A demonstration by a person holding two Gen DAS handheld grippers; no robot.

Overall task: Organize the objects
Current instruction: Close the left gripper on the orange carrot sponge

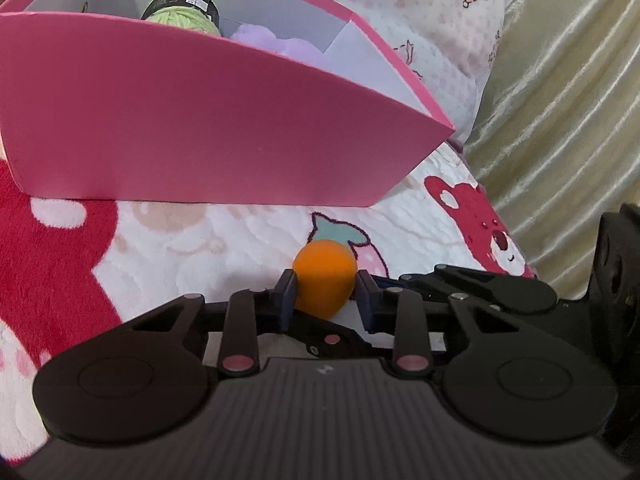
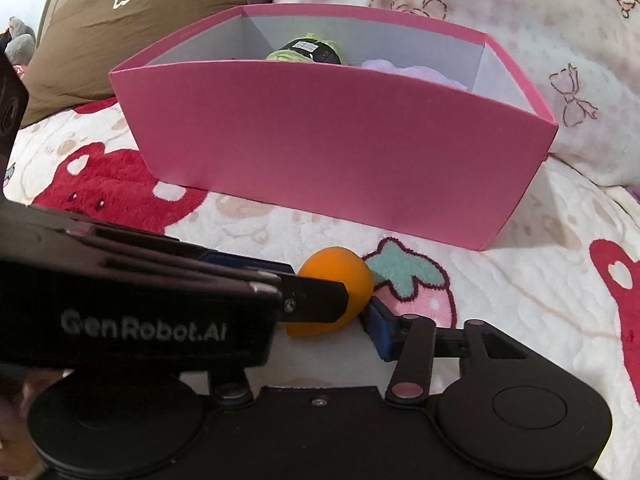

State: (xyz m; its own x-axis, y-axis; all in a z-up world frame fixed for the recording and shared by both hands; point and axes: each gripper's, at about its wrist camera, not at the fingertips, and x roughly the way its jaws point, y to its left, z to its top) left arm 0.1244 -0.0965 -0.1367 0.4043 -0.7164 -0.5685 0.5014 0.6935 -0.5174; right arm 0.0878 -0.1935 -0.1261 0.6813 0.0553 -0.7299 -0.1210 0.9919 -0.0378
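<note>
An orange ball [image 1: 325,278] sits between the blue pads of my left gripper [image 1: 326,288], which is shut on it just above the blanket. In the right wrist view the same ball [image 2: 340,276] is held by the left gripper [image 2: 316,300] reaching in from the left. My right gripper [image 2: 320,332] sits right behind it; only its right blue finger [image 2: 380,330] shows, the other is hidden, so its state is unclear. The pink box [image 1: 208,120], also in the right wrist view [image 2: 336,148], stands beyond, holding green yarn [image 1: 182,16] and a purple soft thing [image 1: 276,42].
A plush blanket with red bears and a strawberry print [image 2: 408,280] covers the bed. A pink-white pillow [image 1: 432,20] lies behind the box, a brown pillow [image 2: 132,20] at the left, and a satin gold cover [image 1: 568,112] at the right.
</note>
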